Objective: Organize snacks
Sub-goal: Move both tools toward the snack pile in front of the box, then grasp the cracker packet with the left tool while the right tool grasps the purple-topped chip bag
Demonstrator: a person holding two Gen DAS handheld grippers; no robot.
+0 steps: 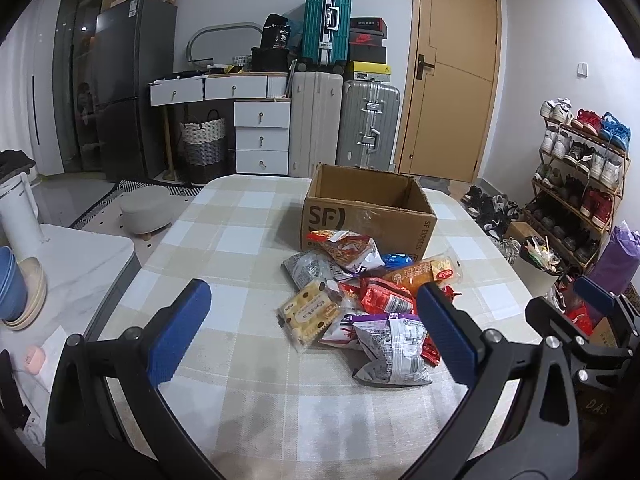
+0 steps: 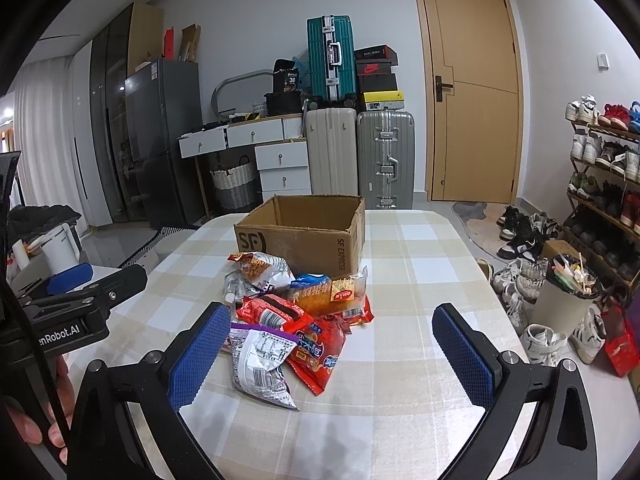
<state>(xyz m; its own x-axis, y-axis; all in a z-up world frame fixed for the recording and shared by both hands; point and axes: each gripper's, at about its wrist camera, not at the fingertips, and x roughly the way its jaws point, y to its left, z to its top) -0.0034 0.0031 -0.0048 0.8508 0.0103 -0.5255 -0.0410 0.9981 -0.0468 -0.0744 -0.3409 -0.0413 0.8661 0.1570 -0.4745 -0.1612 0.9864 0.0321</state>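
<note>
The surface (image 1: pixel 224 220), covered by a checked cloth, carries all the task items; nothing has yet been sorted, so in my judgement the work stands at its opening step, the approach to a first pick. Toward the far side sits the cardboard box (image 1: pixel 360 216), flaps open and its visible interior empty, and it is the likely receptacle. Directly before it, touching its near wall, lies the snack pile (image 2: pixel 292 312), a loose overlapping heap of packets. The left gripper (image 1: pixel 312 332) hovers above the near edge of the heap, fingers (image 1: pixel 180 328) fully apart with nothing between them. The right gripper (image 2: pixel 332 356) is likewise poised just short of the pile, fingers spread wide and empty. Of the individual packets, the silver-and-purple bag (image 2: pixel 264 364) lies nearest and uppermost at the front, with a red packet (image 2: pixel 320 344) beside it and a biscuit pack (image 1: pixel 308 316) exposed on the left flank. The next move calls for one gripper to descend over an unobstructed packet, close on a crimped edge or narrow section, and lift it clear without dragging its neighbours.
</note>
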